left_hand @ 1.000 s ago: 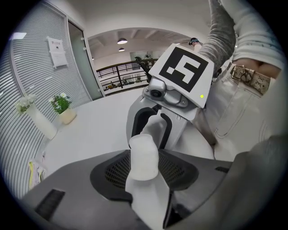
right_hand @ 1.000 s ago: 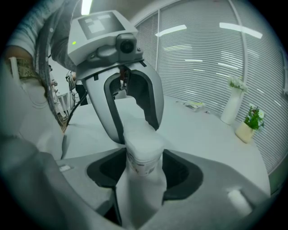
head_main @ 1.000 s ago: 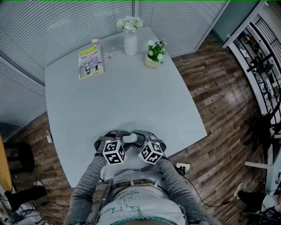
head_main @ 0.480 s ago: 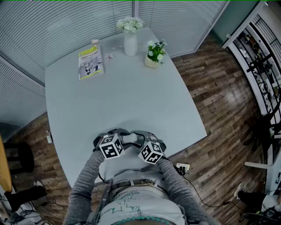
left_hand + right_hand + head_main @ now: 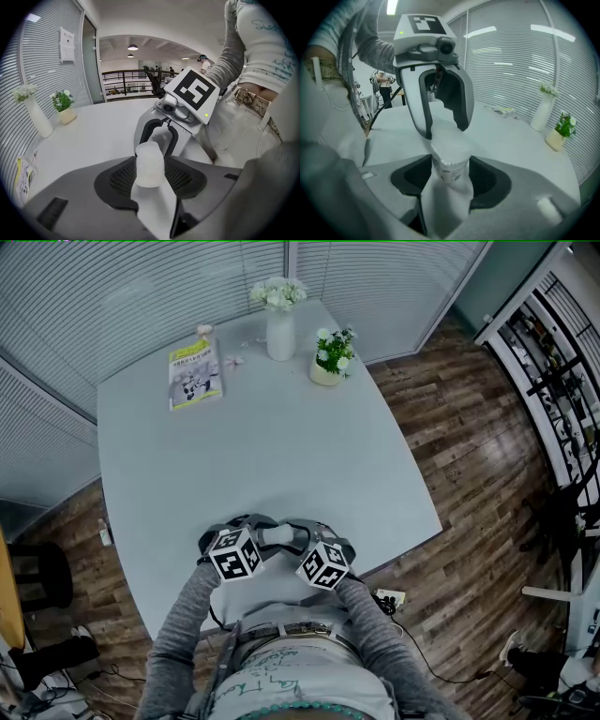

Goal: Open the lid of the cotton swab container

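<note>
The cotton swab container (image 5: 275, 536) is a small frosted white tub held level just above the table's near edge, between both grippers. My left gripper (image 5: 257, 532) is shut on its plain frosted lid end (image 5: 149, 161). Facing it, my right gripper (image 5: 296, 539) is shut on the labelled body (image 5: 450, 165), where the swab tips show through the wall. In the left gripper view the right gripper (image 5: 161, 136) stands just behind the tub. In the right gripper view the left gripper (image 5: 440, 101) closes over the tub's far end. The lid sits on the body.
The pale table (image 5: 281, 437) carries a white vase of flowers (image 5: 280, 332), a small potted plant (image 5: 329, 360) and a booklet (image 5: 194, 373) along its far edge. Wood floor surrounds the table, with shelving (image 5: 562, 381) at the right.
The left gripper's marker cube has turned and shifted slightly up and to the left while gripping the tub. The right gripper has hardly moved.
</note>
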`<state>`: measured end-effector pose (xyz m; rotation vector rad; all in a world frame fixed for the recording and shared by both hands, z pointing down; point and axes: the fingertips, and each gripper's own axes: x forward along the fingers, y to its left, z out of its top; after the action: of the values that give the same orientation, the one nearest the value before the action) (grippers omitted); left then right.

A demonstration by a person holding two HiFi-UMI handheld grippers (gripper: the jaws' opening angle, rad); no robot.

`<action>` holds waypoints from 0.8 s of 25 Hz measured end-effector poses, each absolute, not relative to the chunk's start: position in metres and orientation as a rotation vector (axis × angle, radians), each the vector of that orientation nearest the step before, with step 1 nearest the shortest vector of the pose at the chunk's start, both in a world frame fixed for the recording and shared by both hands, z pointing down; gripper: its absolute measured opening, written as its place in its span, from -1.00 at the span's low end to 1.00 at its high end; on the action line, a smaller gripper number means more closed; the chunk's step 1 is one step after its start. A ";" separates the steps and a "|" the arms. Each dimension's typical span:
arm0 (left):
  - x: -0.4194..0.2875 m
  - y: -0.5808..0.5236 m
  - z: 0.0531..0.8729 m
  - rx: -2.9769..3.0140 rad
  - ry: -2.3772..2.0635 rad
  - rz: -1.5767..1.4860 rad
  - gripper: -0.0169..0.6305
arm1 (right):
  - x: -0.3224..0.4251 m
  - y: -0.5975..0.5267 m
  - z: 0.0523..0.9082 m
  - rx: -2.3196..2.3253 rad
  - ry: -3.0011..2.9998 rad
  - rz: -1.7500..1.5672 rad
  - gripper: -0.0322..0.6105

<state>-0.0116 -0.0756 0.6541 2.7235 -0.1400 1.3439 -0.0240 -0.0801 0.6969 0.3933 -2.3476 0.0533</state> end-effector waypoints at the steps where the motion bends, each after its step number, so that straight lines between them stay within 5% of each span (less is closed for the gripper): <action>1: -0.012 -0.076 0.652 2.733 -0.149 1.338 -0.38 | -0.024 -0.080 0.697 0.392 -2.347 0.053 -0.13; 9: -0.016 -0.084 0.636 2.784 -0.226 1.267 -0.41 | -0.024 -0.080 0.697 0.390 -2.346 0.049 -0.13; 20: -0.018 -0.093 0.622 2.813 -0.293 1.210 -0.73 | -0.023 -0.081 0.696 0.385 -2.348 0.050 -0.13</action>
<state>-0.0175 -0.0930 0.6224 2.8128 -0.2933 1.2103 -0.0235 -0.0807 0.6962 0.3847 -2.3480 0.0498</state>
